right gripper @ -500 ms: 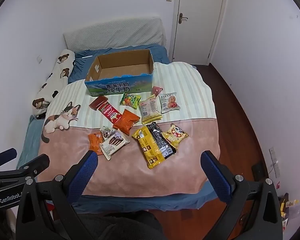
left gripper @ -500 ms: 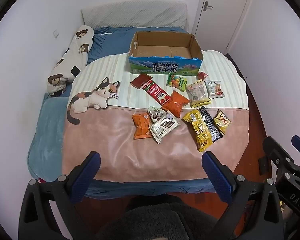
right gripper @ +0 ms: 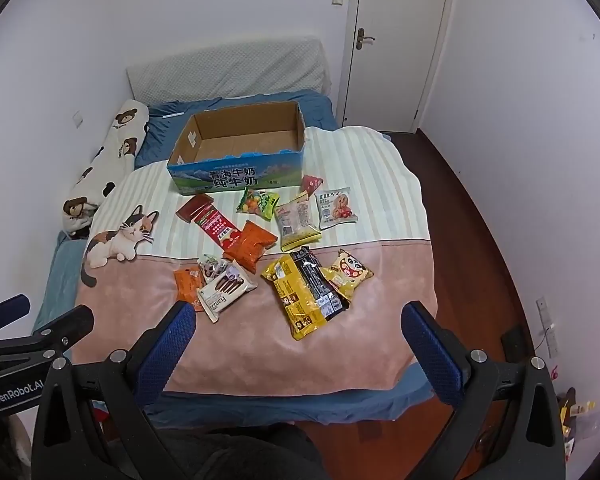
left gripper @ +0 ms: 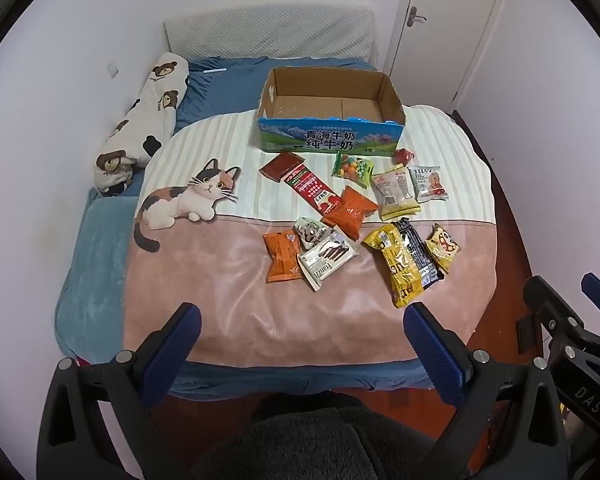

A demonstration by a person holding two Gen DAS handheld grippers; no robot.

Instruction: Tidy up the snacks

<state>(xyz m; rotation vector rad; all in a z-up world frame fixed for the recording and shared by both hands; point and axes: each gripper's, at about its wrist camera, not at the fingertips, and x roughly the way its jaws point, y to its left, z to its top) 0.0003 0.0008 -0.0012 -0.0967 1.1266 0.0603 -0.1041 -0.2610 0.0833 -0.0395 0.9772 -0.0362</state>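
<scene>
An empty open cardboard box with a blue printed front stands at the back of the bed blanket. Several snack packets lie in front of it: a long yellow packet, an orange packet, a red bar, a white Franzzi packet. My left gripper is open and empty, short of the near blanket edge. My right gripper is open and empty over the near blanket edge.
The blanket has a cat picture at the left. A bear-print pillow lies along the left wall. A white door and dark wood floor are to the right. The right gripper shows at the left view's edge.
Both grippers have come slightly closer to the bed; the snacks and box have not moved.
</scene>
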